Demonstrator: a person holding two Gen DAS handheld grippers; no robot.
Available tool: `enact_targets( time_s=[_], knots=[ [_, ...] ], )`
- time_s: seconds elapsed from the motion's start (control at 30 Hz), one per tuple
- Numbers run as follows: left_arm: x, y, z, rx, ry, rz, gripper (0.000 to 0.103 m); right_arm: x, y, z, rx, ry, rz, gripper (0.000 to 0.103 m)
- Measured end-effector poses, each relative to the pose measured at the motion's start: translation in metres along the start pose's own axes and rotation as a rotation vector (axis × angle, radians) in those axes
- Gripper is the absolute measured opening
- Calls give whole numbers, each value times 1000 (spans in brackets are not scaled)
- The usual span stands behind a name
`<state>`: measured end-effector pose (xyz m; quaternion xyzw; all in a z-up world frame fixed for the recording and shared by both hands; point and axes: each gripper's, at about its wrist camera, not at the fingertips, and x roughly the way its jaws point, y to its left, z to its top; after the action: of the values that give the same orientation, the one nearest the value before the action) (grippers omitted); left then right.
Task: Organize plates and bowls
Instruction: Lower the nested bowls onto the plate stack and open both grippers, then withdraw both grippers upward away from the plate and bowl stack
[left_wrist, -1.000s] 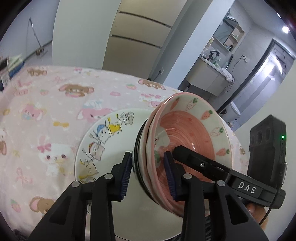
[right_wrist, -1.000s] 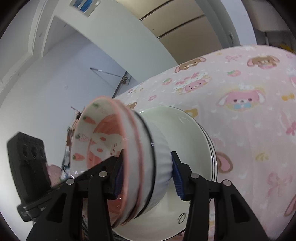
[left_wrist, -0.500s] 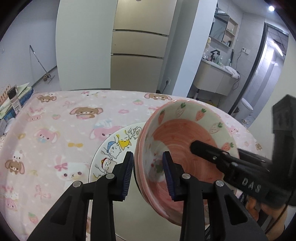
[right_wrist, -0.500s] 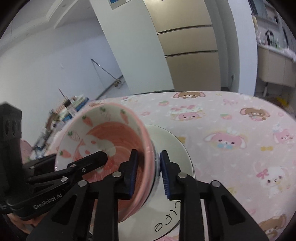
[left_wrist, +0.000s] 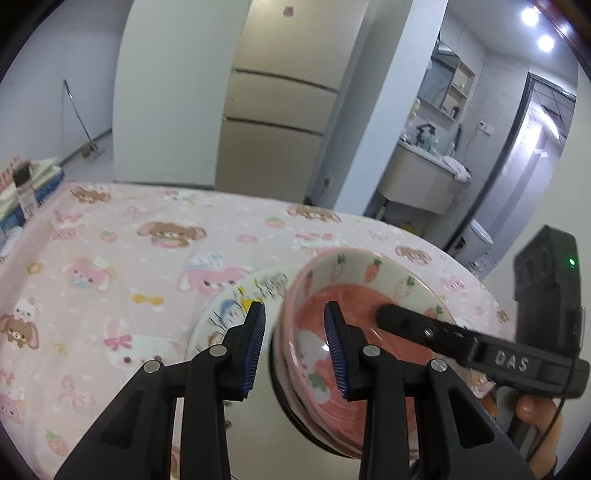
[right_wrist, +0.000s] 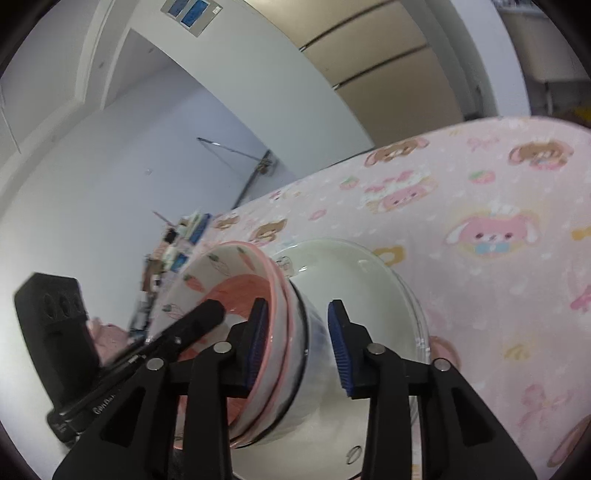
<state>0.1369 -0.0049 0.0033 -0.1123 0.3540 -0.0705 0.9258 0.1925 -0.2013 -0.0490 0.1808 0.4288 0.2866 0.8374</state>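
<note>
A stack of nested bowls, pink carrot-pattern bowl (left_wrist: 351, 295) on top and a white black-rimmed bowl (right_wrist: 314, 332) at the bottom, rests on a stack of white plates (left_wrist: 229, 306) (right_wrist: 362, 280) with cartoon prints. My left gripper (left_wrist: 295, 347) straddles the left rim of the bowl stack, pads slightly apart from it. My right gripper (right_wrist: 297, 345) straddles the opposite rim (right_wrist: 284, 317), one finger inside the pink bowl, pads apart from the wall. Each gripper shows in the other's view.
The pink cartoon-print tablecloth (left_wrist: 110, 258) covers the table around the plates. Boxes and clutter (left_wrist: 26, 184) sit beyond its left edge. A cabinet (left_wrist: 273, 129) and a bathroom doorway (left_wrist: 461, 166) stand behind.
Both grippers have widened their jaws around the bowl rims. The bowl stack has come down level onto the plates, and both cameras have tilted.
</note>
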Motion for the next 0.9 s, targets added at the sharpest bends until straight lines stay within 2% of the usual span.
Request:
enact_targets(
  time_s=[0.03,0.07,0.17,0.2,0.23,0.27,0.3,0.4,0.47,0.6,0.77,0.9],
  knots=[
    [-2,0,1,7,-20,8,35,-1,0,0,-8,-10,-25,54],
    [-5,0,2,15,-38,14,35,-3,0,0,-13,-20,-52,57],
    [-14,1,7,13,-77,27,35,-11,3,2,-46,-70,-106,75],
    [-16,2,8,17,-84,22,38,-15,7,2,-69,-93,-127,85],
    [-19,0,10,32,-95,15,42,-17,11,3,-93,-109,-140,97],
    [-23,-2,11,53,-109,12,60,-21,16,4,-125,-128,-149,102],
    [-30,-5,13,75,-145,25,83,-25,21,4,-155,-148,-152,103],
    [-52,-11,16,116,-259,154,103,-38,34,1,-208,-235,-161,103],
    [-65,-12,17,121,-311,199,103,-47,43,0,-242,-293,-170,103],
    [-94,-22,22,115,-355,151,103,-68,63,0,-310,-369,-219,103],
    [-142,-46,20,176,-468,148,103,-108,107,-7,-449,-472,-259,103],
    [-172,-61,15,199,-511,133,103,-135,138,-21,-542,-545,-267,103]
  ],
)
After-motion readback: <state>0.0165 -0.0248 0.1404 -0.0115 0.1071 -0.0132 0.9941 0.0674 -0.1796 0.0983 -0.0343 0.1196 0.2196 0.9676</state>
